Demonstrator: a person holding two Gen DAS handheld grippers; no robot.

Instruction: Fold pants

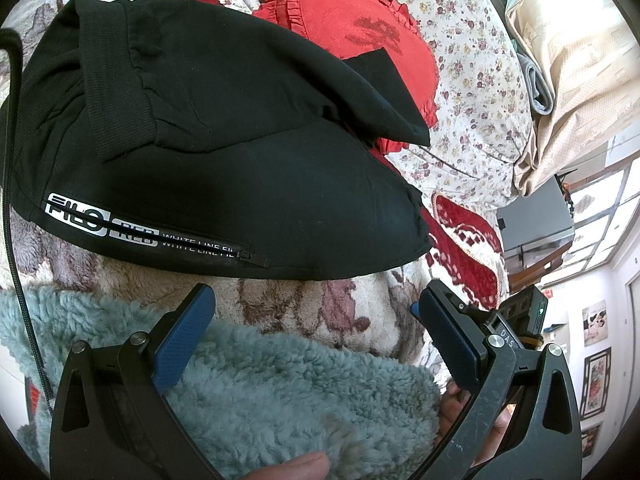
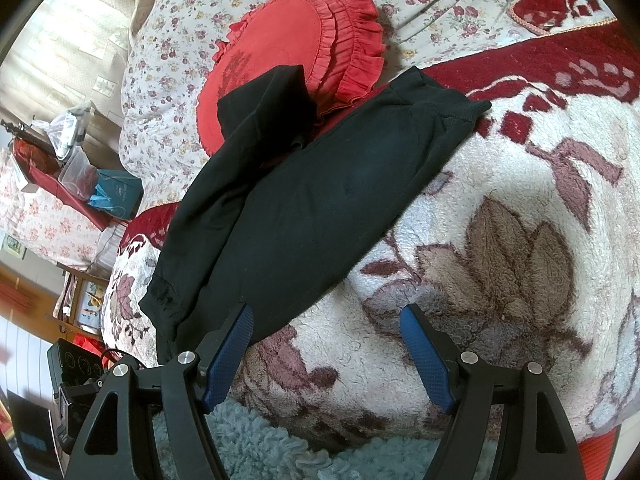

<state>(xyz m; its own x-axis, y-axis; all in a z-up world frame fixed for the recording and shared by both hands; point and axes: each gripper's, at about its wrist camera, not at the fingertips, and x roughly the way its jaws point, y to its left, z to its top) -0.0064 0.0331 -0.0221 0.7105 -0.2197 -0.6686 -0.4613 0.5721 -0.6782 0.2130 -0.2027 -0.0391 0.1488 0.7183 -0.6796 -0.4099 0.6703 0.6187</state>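
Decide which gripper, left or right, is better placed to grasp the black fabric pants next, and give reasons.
Probably the right gripper: it is open, and one blue finger pad already overlaps the edge of the black fabric pants. The left gripper, also open, hangs short of them over the fleece blanket.

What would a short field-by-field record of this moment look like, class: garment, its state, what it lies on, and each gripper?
garment: black pants, white lettering by a zipped pocket
state: partly folded, ribbed cuff laid over the body
surface: floral fleece blanket
overlap: one end rests on the red frilled cushion
left gripper: open, holding nothing, short of the pants
right gripper: open, holding nothing, at the pants' near edge
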